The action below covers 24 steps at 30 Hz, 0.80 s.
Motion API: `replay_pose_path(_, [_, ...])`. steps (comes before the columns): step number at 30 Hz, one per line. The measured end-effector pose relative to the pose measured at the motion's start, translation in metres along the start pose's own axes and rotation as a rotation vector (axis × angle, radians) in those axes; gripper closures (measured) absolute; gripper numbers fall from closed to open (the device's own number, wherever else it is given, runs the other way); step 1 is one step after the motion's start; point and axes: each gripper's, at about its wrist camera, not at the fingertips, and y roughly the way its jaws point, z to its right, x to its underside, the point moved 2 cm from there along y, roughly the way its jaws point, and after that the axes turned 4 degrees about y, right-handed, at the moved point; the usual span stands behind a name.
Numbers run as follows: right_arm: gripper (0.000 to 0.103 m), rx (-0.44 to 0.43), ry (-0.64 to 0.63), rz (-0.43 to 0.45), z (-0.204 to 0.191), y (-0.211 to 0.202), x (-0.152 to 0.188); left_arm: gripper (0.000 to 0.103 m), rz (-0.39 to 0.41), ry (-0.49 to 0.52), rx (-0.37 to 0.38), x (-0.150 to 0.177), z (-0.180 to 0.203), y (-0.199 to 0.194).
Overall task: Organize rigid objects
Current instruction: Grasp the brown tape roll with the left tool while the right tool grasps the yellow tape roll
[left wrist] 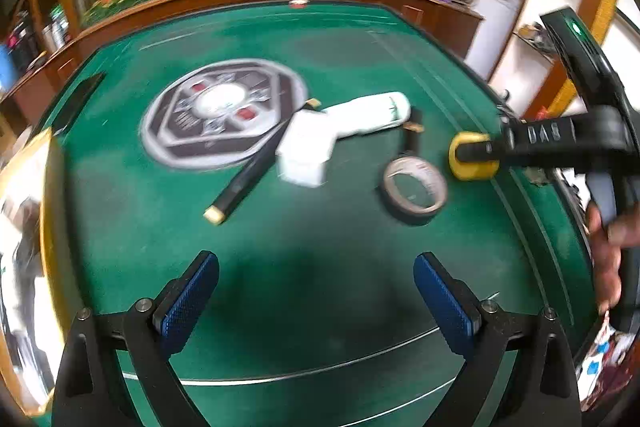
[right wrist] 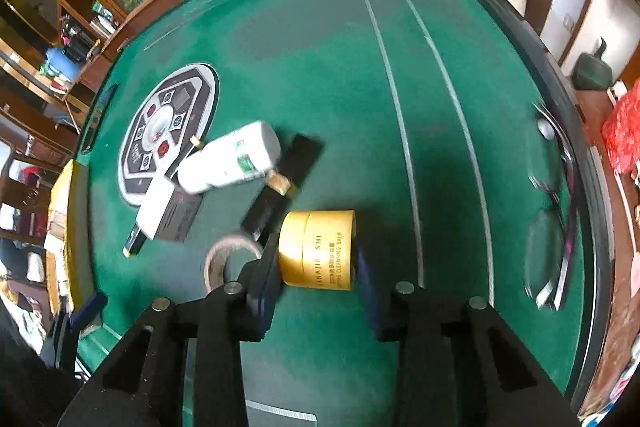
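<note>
Rigid objects sit scattered on the green felt table (right wrist: 320, 67) as I work the rig: my right gripper (right wrist: 318, 259) is clamped on a squat yellow cylindrical jar of cleansing balm (right wrist: 318, 249), held at lower centre of the right wrist frame. My left gripper (left wrist: 316, 303) hangs with its blue pads spread wide and nothing between them, low in its own frame.

Above and left of the jar, a white plastic bottle (right wrist: 230, 159) lies on its side, touching a white box with a dark side (right wrist: 166, 211) and a long black bar with pale ends (left wrist: 250, 173). A grey roll of tape (left wrist: 414, 189) rests near the jar. A pair of glasses (right wrist: 554, 227) lies at the right edge.

By my reading, sorting has barely begun: one item is gripped, the rest await placing.
</note>
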Motion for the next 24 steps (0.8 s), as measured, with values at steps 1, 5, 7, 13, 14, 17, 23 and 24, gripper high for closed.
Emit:
replay_pose_path(1, [0.069, -0.007, 0.01, 0.001, 0.004, -0.004, 0.005, 0.004, -0.003, 0.012, 0.005, -0.004, 0.005, 0.001])
replay_pose_path(5, [0.069, -0.04, 0.037, -0.004, 0.021, -0.018, 0.03, 0.004, -0.037, 0.062, 0.038, -0.02, 0.026, 0.015])
replay_pose_path(7, [0.069, -0.051, 0.042, 0.0, 0.026, -0.024, 0.039, 0.004, -0.06, 0.081, 0.028, -0.027, 0.036, 0.027])
replay_pose_path(13, [0.069, -0.057, 0.035, 0.026, 0.039, -0.043, 0.057, 0.004, -0.107, 0.115, 0.005, -0.044, 0.056, 0.06])
replay_pose_path(14, [0.069, -0.058, 0.035, 0.028, 0.042, -0.045, 0.059, 0.004, -0.109, 0.117, -0.005, -0.046, 0.058, 0.065])
replay_pose_path(17, [0.069, -0.067, 0.039, 0.031, 0.047, -0.049, 0.063, 0.02, -0.129, 0.104, 0.004, -0.049, 0.058, 0.08])
replay_pose_path(23, [0.069, -0.073, 0.035, 0.034, 0.055, -0.053, 0.069, 0.041, -0.123, 0.123, 0.021, -0.041, 0.062, 0.071])
replay_pose_path(24, [0.069, -0.076, 0.039, 0.034, 0.056, -0.053, 0.069, 0.041, -0.125, 0.116, 0.035, -0.038, 0.061, 0.068])
